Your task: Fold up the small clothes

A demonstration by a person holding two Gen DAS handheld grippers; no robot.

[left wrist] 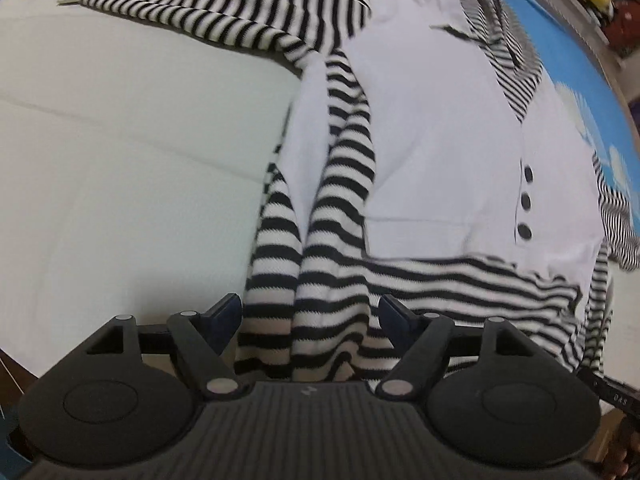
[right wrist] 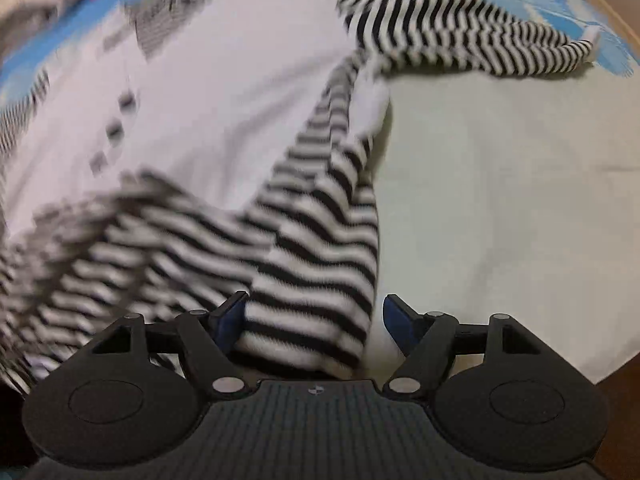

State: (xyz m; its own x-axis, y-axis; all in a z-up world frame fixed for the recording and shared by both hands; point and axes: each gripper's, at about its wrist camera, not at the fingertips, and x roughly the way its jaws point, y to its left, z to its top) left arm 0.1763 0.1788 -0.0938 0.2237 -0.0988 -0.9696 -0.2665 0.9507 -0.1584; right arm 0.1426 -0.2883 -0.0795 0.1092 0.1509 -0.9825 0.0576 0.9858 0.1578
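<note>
1. The small garment (left wrist: 432, 128), a white top with three dark buttons (left wrist: 526, 201) and black-and-white striped trim, lies spread across the centre and right of the left wrist view; in the right wrist view it fills the centre and left, blurred.
2. Its striped hem (left wrist: 460, 276) runs along the lower part of both frames, and bunched striped folds rise from it toward each tool.
3. One striped sleeve (left wrist: 208, 12) stretches across the upper left of the left wrist view; the other sleeve (right wrist: 472, 44) lies toward the upper right of the right wrist view.
4. Your left gripper (left wrist: 310, 312), bottom centre, has its jaws spread, with the striped fabric lying between the fingers; no firm pinch shows.
5. Your right gripper (right wrist: 316, 312) is likewise spread, cloth touching only its left finger.
6. The garment rests on a pale sheet (left wrist: 120, 160), with blue patterned cloth (left wrist: 580, 60) at the frame edges.
7. Judged step: taking hold of the hem for the first fold. The next move calls for closing both tools on the hem together, evenly.
</note>
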